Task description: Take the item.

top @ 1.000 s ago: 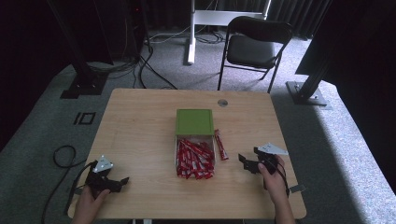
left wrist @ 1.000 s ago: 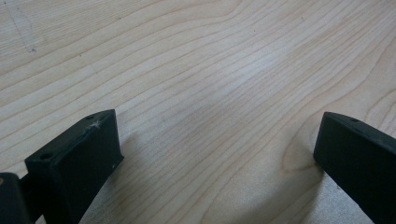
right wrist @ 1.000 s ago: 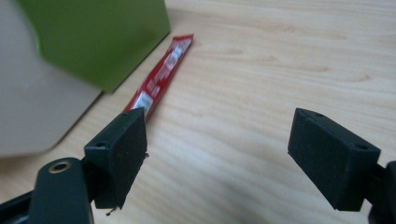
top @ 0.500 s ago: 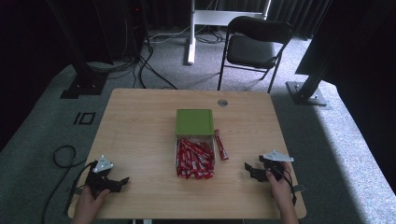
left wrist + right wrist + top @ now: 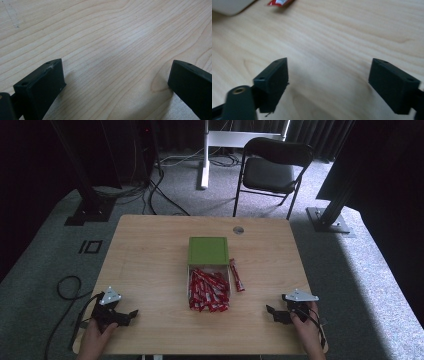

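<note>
The right gripper [image 5: 272, 313], jaws just widened and empty, is held low, well apart from the loose red sachet [image 5: 237, 275] just right of the clear box [image 5: 190, 287]; a lengthwise approach is advised.

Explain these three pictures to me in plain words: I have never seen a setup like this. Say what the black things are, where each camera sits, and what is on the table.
A person sits at a wooden table and holds a hand tool in each hand: the left gripper and the right gripper. Each has two black jaws that open and close.

The wide picture comes from a fixed camera above the person, looking forward and down. The two close pictures come from small cameras riding on the grippers, looking out between their own jaws at the tabletop.

In the middle of the table stands a clear box with its green lid folded back, filled with red sachets. One loose red sachet lies on the table just right of the box.

Nothing is held: both grippers stand open over bare wood, with the right one's jaws having just opened wider.
</note>
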`<state>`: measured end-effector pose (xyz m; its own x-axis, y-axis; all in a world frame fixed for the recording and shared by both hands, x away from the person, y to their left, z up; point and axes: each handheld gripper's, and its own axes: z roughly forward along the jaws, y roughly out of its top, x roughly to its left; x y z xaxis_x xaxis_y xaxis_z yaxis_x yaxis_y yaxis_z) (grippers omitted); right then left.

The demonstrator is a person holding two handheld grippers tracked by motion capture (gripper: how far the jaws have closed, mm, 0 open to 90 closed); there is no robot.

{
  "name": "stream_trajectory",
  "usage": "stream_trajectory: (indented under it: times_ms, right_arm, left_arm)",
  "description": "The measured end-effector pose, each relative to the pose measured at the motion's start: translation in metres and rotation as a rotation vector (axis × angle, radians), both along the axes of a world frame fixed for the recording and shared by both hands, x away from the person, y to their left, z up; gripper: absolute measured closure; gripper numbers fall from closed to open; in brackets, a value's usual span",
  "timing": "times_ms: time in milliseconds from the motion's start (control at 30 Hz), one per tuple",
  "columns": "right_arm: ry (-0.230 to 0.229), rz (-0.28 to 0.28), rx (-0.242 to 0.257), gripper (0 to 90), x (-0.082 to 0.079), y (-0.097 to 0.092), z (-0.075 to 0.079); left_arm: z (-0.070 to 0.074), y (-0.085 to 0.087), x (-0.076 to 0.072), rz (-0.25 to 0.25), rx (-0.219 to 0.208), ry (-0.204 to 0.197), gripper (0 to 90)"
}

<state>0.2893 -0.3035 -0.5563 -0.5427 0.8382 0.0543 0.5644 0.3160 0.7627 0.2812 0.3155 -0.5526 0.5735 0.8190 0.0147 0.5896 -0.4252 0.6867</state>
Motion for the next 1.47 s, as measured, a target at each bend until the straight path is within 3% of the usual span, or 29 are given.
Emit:
stream_trajectory:
  times_ms: [267, 500, 633, 833, 1467]
  right_arm:
    - [0.023, 0.051, -0.034, 14.5, -0.012, -0.003, -0.002]
    - [0.020, 0.005, -0.049, 14.5, -0.021, -0.005, -0.002]
    - [0.014, 0.014, -0.068, 14.3, -0.027, -0.007, -0.002]
    - [0.014, 0.088, -0.071, 12.3, -0.039, -0.009, -0.003]
    - [0.015, 0.080, -0.070, 12.2, -0.039, -0.009, -0.003]
  left_arm:
    - [0.000, 0.000, 0.000, 0.000, 0.000, 0.000, 1.5]
    - [0.000, 0.000, 0.000, 0.000, 0.000, 0.000, 1.5]
    - [0.000, 0.000, 0.000, 0.000, 0.000, 0.000, 1.5]
    - [0.000, 0.000, 0.000, 0.000, 0.000, 0.000, 1.5]
    - [0.000, 0.000, 0.000, 0.000, 0.000, 0.000, 1.5]
